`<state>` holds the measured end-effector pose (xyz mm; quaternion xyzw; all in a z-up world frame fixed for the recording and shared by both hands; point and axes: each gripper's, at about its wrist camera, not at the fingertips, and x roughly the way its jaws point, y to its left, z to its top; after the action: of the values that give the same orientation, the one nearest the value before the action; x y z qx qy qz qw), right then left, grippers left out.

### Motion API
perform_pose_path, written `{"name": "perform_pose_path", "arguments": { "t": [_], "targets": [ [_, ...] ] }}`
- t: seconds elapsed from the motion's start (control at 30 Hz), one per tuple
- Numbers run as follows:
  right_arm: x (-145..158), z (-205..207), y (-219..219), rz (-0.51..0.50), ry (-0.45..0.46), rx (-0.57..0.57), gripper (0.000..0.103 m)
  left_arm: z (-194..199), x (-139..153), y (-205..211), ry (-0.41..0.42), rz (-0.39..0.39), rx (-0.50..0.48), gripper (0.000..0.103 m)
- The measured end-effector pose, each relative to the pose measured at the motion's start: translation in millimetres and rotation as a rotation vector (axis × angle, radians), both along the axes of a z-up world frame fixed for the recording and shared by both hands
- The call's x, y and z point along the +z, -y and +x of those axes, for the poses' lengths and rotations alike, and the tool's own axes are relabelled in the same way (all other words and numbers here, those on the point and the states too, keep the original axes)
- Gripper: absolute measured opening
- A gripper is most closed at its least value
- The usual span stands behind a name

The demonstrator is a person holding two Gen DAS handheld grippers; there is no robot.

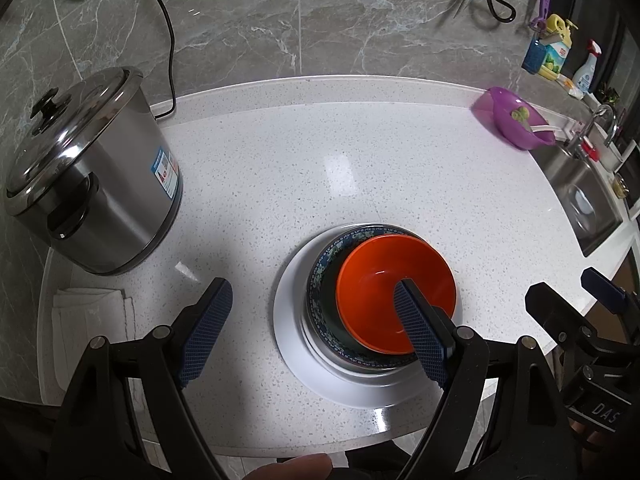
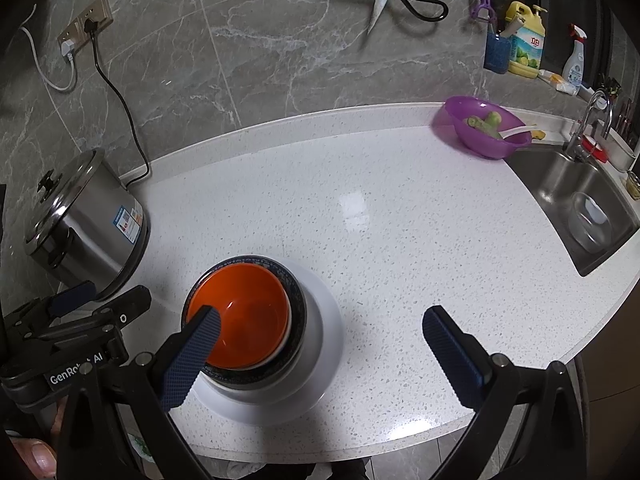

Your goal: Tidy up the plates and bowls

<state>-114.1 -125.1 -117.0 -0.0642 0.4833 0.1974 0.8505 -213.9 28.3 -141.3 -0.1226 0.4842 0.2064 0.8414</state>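
From where I stand the sorting looks close to finished. Near the front edge of the white speckled counter (image 2: 360,184) one stack stands: a white plate (image 2: 326,344) at the bottom, a blue-patterned bowl (image 2: 294,280) on it, and an orange bowl (image 2: 244,312) nested inside that. A thin white rim shows between the two bowls, but I cannot tell what it belongs to. I see no other loose plates or bowls on the counter that clearly need stacking, so I judge that little is left beyond letting go and perhaps straightening the pile.

The left gripper (image 1: 312,332) hangs with its jaws wide and holding nothing; its right finger reaches over the orange bowl while the other is out over bare counter. The right gripper (image 2: 324,356) is also spread wide and empty, its left finger over the near rim of the stack.

As for containers, the orange bowl looks empty and glossy. A purple bowl (image 2: 484,130) at the back right corner holds green scraps and a white utensil. The steel sink (image 2: 560,184) beyond the right edge has a clear bowl (image 2: 590,222) in it. A lidded steel pot (image 1: 92,172) stands at the left edge.
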Motion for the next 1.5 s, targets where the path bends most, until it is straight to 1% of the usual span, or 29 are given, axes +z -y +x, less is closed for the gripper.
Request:
{"name": "perform_pose_path", "arguments": {
  "t": [1.2, 1.5],
  "targets": [
    [-4.0, 0.0, 0.7, -0.001, -0.007, 0.007, 0.103, 5.3, -2.9, -2.9, -0.007, -0.001, -0.002, 0.082],
    [-6.3, 6.0, 3.5, -0.004, -0.014, 0.021, 0.103, 6.7, -3.6, -3.9, -0.006, 0.0, 0.0, 0.082]
  ]
}}
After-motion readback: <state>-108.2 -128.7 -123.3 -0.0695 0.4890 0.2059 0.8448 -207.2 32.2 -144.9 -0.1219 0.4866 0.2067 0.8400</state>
